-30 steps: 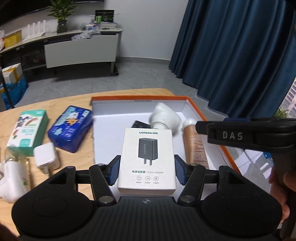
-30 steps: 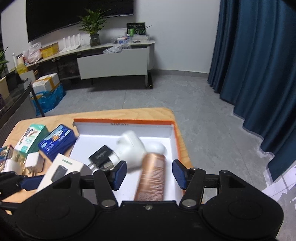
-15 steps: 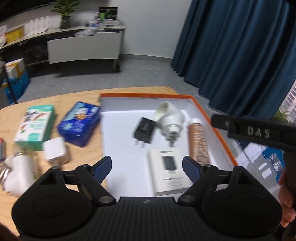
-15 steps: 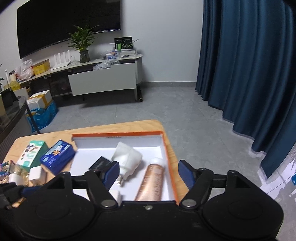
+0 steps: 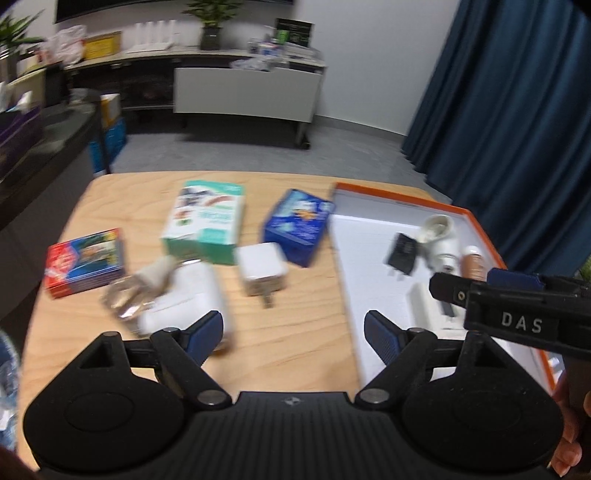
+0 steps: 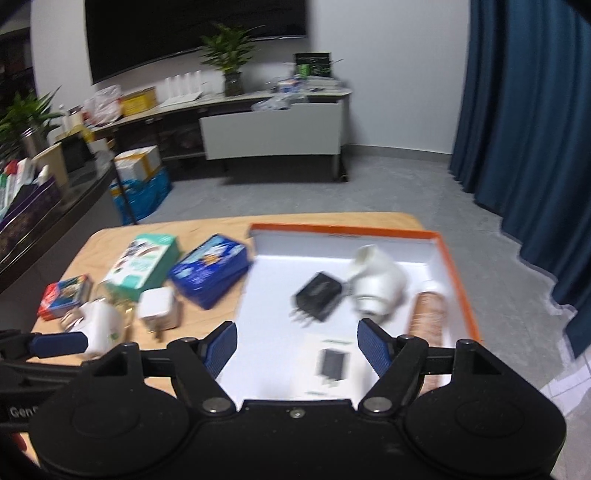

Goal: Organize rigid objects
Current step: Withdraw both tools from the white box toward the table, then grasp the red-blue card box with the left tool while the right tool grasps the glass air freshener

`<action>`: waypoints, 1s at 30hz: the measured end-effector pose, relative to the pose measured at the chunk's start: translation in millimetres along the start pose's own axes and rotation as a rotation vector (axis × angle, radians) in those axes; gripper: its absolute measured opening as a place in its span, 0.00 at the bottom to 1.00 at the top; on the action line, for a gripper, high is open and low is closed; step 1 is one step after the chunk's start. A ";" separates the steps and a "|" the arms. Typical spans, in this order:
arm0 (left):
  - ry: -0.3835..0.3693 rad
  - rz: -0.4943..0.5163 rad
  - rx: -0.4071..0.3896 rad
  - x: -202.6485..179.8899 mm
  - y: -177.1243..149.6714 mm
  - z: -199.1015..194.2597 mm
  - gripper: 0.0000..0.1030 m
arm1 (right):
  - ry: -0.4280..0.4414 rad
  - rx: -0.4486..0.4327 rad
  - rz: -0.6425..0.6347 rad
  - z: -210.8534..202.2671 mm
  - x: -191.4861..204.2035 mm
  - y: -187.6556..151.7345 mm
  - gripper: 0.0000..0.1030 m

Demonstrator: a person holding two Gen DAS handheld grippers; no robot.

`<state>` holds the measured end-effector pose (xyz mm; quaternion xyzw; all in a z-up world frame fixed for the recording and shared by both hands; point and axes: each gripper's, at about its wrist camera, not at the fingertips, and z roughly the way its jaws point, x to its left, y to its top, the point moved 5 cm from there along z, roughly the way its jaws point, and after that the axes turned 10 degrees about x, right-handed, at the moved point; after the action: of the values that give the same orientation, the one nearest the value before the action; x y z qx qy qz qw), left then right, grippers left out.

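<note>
Left gripper (image 5: 293, 328) in matte black plastic, blue pads on two fingers, silver pivot screws, round housings either side of a ribbed centre, right gripper (image 6: 296, 343) built alike, "DAS" lettered in white on its side

Grey tiled floor (image 6: 295, 192) across the middle of both views. White wall (image 6: 388, 74) behind, with a large dark screen (image 6: 166, 29) mounted at upper left. Long low counter (image 6: 177, 107) along the wall, cluttered with a potted plant (image 6: 229, 59), boxes and bags. White-fronted cabinet on wheels (image 6: 273, 129) at centre. Deep blue curtains (image 6: 535, 129) filling the right side, floor to ceiling. Dark desk edge (image 6: 55, 221) at far left, cardboard boxes (image 6: 138, 166) beside it. Even, soft indoor light.
</note>
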<state>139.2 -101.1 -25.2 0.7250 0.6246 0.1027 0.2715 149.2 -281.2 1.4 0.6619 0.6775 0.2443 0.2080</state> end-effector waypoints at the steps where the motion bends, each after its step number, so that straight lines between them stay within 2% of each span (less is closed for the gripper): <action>1: 0.010 -0.012 -0.001 9.1 -1.4 -1.5 0.83 | 0.019 0.009 -0.004 2.0 8.2 -1.5 0.83; 8: 0.093 -0.109 0.000 81.8 -8.8 -9.6 0.86 | 0.124 0.056 -0.074 16.8 75.5 -15.4 0.83; 13: 0.148 -0.104 -0.006 127.9 -1.3 -6.6 0.91 | 0.154 0.069 -0.145 21.8 112.5 -21.0 0.83; 22: 0.218 0.040 -0.018 178.8 32.1 24.4 0.98 | 0.160 0.074 -0.148 23.7 126.4 -22.0 0.83; 30: 0.178 0.279 -0.019 184.1 44.0 52.5 1.00 | 0.183 0.080 -0.114 29.5 129.3 -15.3 0.84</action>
<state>238.8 58.8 -81.0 0.7901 0.5384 0.2091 0.2053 150.1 -150.6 -26.0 0.6050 0.7394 0.2642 0.1323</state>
